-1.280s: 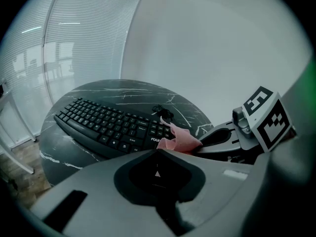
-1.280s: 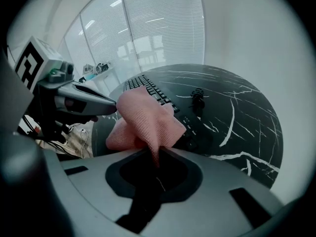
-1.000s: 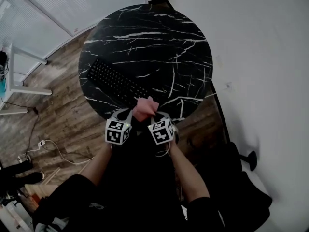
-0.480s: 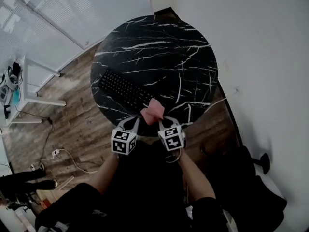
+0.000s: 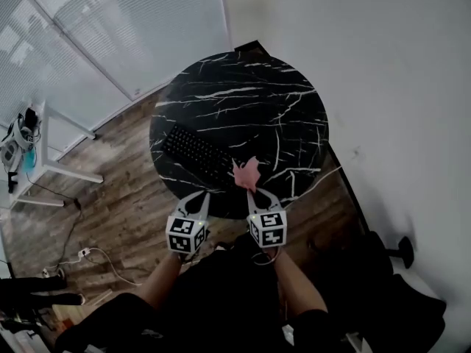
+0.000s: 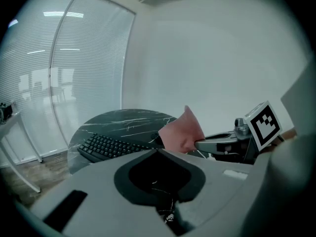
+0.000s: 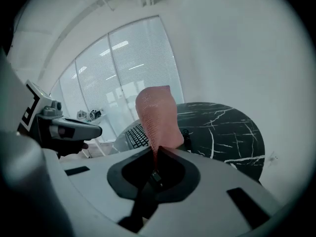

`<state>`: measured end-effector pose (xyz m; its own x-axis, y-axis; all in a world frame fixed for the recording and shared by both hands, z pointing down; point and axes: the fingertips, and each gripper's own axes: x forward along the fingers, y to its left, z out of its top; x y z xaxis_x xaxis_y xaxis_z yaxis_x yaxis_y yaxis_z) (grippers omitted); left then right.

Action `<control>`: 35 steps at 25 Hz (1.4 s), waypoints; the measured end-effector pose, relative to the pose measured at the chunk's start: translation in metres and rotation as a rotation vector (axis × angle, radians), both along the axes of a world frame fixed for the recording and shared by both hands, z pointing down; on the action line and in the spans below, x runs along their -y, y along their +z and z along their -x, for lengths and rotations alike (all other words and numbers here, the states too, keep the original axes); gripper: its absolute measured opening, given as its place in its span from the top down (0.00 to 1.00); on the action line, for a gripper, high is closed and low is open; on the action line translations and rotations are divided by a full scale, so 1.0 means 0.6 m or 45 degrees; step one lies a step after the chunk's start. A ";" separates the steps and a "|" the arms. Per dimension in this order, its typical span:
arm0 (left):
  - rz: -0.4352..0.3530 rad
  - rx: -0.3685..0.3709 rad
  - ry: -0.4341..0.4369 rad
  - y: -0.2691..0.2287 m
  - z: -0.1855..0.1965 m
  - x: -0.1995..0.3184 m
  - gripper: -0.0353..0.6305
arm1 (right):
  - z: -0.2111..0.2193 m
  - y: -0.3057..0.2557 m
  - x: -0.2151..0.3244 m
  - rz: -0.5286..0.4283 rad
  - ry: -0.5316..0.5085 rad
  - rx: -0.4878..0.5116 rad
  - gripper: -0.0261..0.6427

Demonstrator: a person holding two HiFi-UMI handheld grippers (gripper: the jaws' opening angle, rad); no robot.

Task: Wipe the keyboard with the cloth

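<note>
Pinching the pink cloth (image 5: 246, 173) near the black keyboard (image 5: 197, 155), right gripper (image 5: 252, 193) clamped; left gripper (image 5: 203, 195) jaws together, empty.

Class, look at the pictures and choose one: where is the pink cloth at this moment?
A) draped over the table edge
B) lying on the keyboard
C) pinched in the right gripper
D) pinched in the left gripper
C: in the right gripper view the pink cloth stands up from between the jaws of the right gripper, which are closed on it, while the left gripper has nothing between its jaws.
</note>
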<state>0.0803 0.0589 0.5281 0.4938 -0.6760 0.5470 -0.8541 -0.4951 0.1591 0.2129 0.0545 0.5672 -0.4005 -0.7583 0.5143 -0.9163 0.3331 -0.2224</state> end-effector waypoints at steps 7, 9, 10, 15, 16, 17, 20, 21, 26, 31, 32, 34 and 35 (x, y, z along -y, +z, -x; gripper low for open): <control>-0.188 -0.039 0.001 -0.100 0.035 -0.054 0.95 | 0.025 -0.110 -0.054 -0.204 0.082 -0.056 0.95; -0.249 -0.064 0.020 -0.132 0.033 -0.073 0.95 | 0.030 -0.150 -0.076 -0.257 0.109 -0.057 0.95; -0.278 -0.077 0.025 -0.147 0.032 -0.083 0.95 | 0.032 -0.169 -0.087 -0.284 0.122 -0.059 0.95; -0.372 -0.129 0.022 -0.198 0.023 -0.118 0.95 | 0.032 -0.246 -0.142 -0.405 0.169 -0.103 0.95; -0.385 -0.130 0.021 -0.206 0.020 -0.125 0.95 | 0.029 -0.258 -0.152 -0.424 0.171 -0.112 0.95; -0.403 -0.124 0.018 -0.218 0.017 -0.132 0.95 | 0.025 -0.270 -0.160 -0.443 0.174 -0.115 0.95; -0.449 -0.100 -0.001 -0.242 0.012 -0.149 0.95 | 0.008 -0.304 -0.177 -0.501 0.182 -0.104 0.95; -0.454 -0.101 -0.011 -0.245 0.012 -0.155 0.95 | 0.003 -0.316 -0.182 -0.523 0.179 -0.102 0.95; -0.517 -0.128 -0.102 -0.296 -0.006 -0.178 0.95 | -0.022 -0.379 -0.203 -0.626 0.114 -0.116 0.95; -0.557 -0.134 -0.151 -0.319 -0.037 -0.196 0.95 | -0.051 -0.408 -0.223 -0.681 0.087 -0.092 0.95; -0.553 -0.134 -0.158 -0.322 -0.044 -0.201 0.95 | -0.055 -0.411 -0.226 -0.684 0.086 -0.082 0.95; -0.562 -0.138 -0.142 -0.320 -0.058 -0.210 0.95 | -0.063 -0.415 -0.229 -0.687 0.081 -0.068 0.95; -0.569 -0.140 -0.131 -0.319 -0.064 -0.213 0.95 | -0.067 -0.416 -0.230 -0.689 0.078 -0.064 0.95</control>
